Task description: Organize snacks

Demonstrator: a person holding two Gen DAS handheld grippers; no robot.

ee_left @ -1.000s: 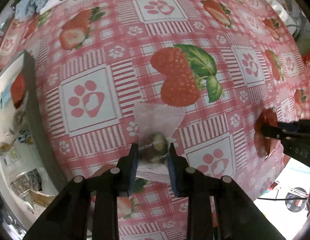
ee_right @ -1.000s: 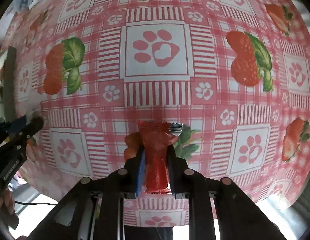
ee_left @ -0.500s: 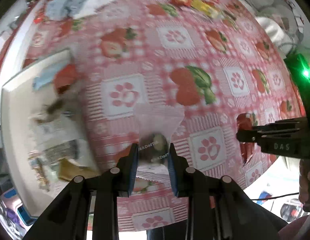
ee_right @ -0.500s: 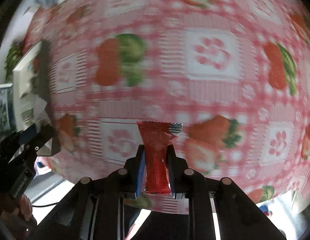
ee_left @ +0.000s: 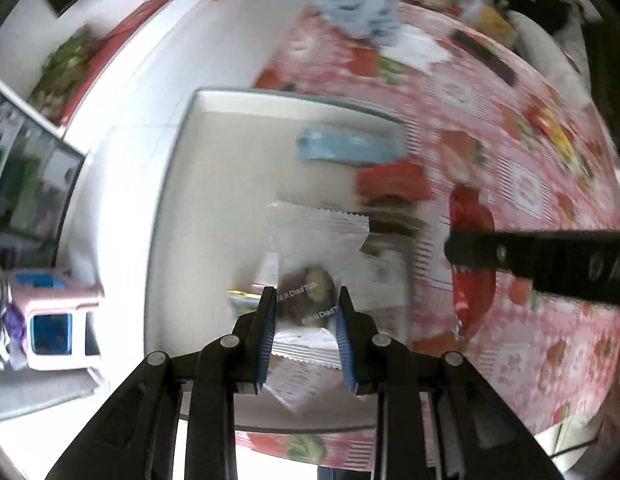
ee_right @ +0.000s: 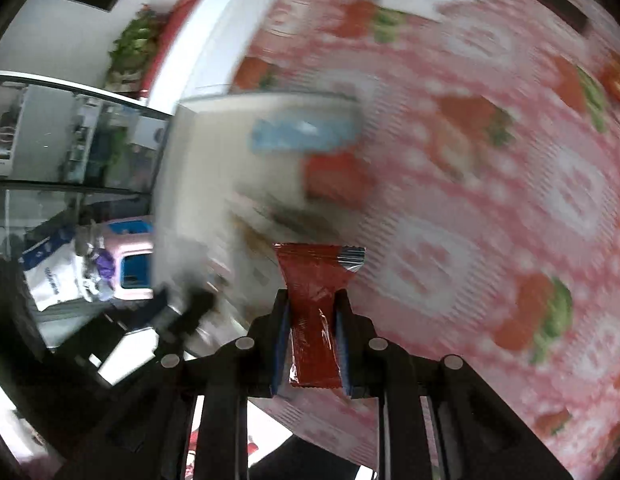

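My left gripper [ee_left: 306,300] is shut on a clear snack packet [ee_left: 314,248] with a dark snack inside, held above the white tray [ee_left: 178,168]. The tray holds a blue packet [ee_left: 346,146], a red packet [ee_left: 390,182] and several others. My right gripper [ee_right: 312,304] is shut on a red snack packet [ee_right: 314,280], near the tray's right side. In the left wrist view the right gripper [ee_left: 454,246] reaches in from the right with that red packet [ee_left: 470,248]. The right wrist view is blurred; the tray [ee_right: 182,168] lies left of centre.
The table has a pink strawberry and paw-print cloth [ee_left: 530,184]. A blue cloth [ee_left: 358,8] and more snacks [ee_left: 486,56] lie at its far end. A pink and blue box [ee_left: 54,320] stands on the floor left of the table edge.
Both grippers have swung left from over the open tablecloth to the tray, each keeping its packet. The left one now hangs over the tray's contents.
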